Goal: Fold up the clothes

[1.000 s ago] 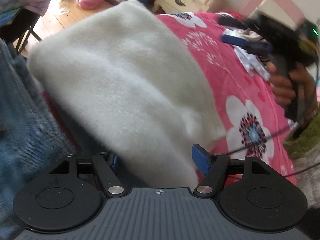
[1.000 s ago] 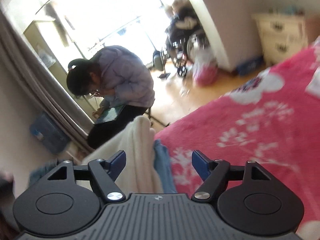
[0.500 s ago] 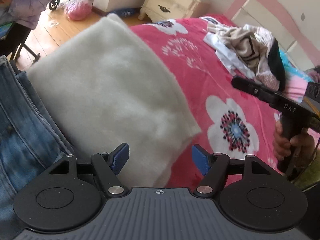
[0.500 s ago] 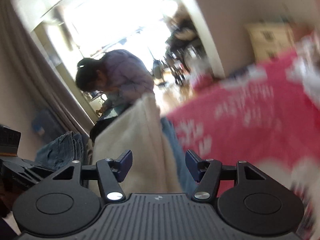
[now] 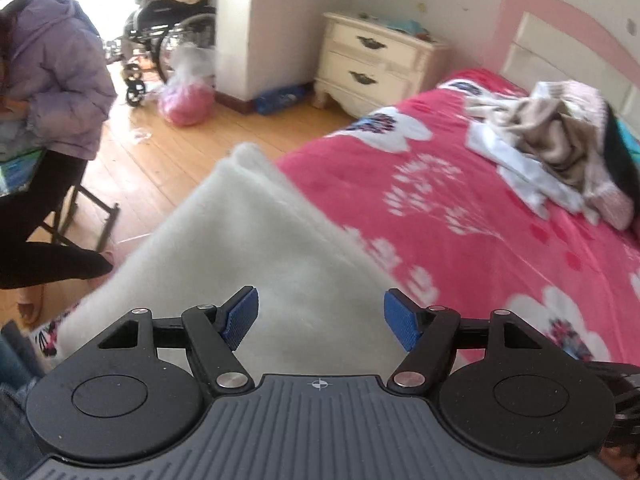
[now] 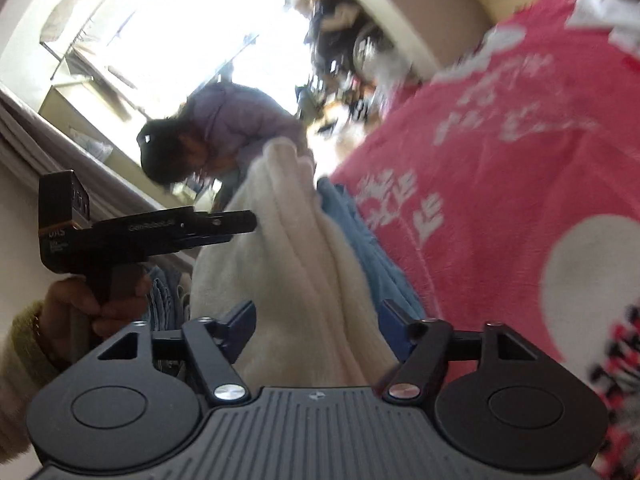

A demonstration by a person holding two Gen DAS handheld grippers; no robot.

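Risk was the folded white fleece point(image 5: 256, 248) sliding off the bed edge point(image 5: 460, 216): my left gripper point(image 5: 320, 316) and right gripper point(image 6: 316, 328), whose jaws had just reopened, both straddled it released, pads not pressing.

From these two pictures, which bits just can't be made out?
- White fluffy garment: its near end is hidden behind the left gripper body, left wrist view.
- Blue cloth: mostly covered by the white garment, right wrist view; what it is can't be told.
- Clothes pile: single pieces can't be told apart, left wrist view.
- Right gripper: whether its pads press the garment is unclear because of blur.
- Pink bedspread: pattern smeared by blur.
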